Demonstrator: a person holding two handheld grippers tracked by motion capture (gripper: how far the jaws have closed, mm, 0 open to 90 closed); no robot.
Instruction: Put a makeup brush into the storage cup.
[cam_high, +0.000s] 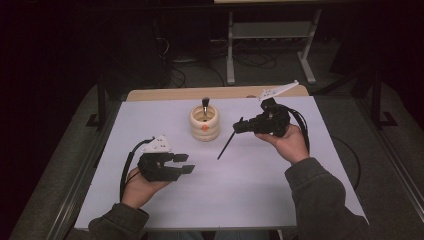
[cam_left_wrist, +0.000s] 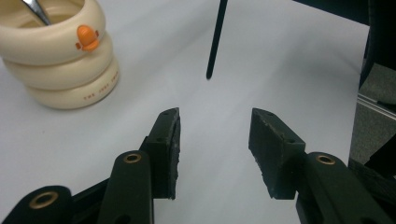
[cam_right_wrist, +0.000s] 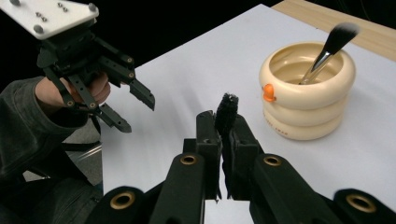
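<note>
A cream ringed cup (cam_high: 205, 122) with an orange duck beak stands at the middle back of the white mat, and a makeup brush (cam_high: 205, 105) leans inside it. My right gripper (cam_high: 237, 127), right of the cup, is shut on a thin black brush (cam_high: 226, 145) whose handle slants down-left above the mat. In the right gripper view its fuzzy black head (cam_right_wrist: 227, 109) sticks up between the jaws of my right gripper (cam_right_wrist: 224, 126), with the cup (cam_right_wrist: 306, 93) beyond. My left gripper (cam_high: 186, 163) is open over the mat, front left of the cup. Its view (cam_left_wrist: 215, 135) shows nothing between the jaws.
The white mat (cam_high: 250, 185) covers a wooden table (cam_high: 165, 93) whose bare strip shows at the back. Dark floor, cables and a metal frame (cam_high: 270, 30) lie beyond. The cup (cam_left_wrist: 60, 51) and the black handle tip (cam_left_wrist: 215, 39) lie ahead of my left jaws.
</note>
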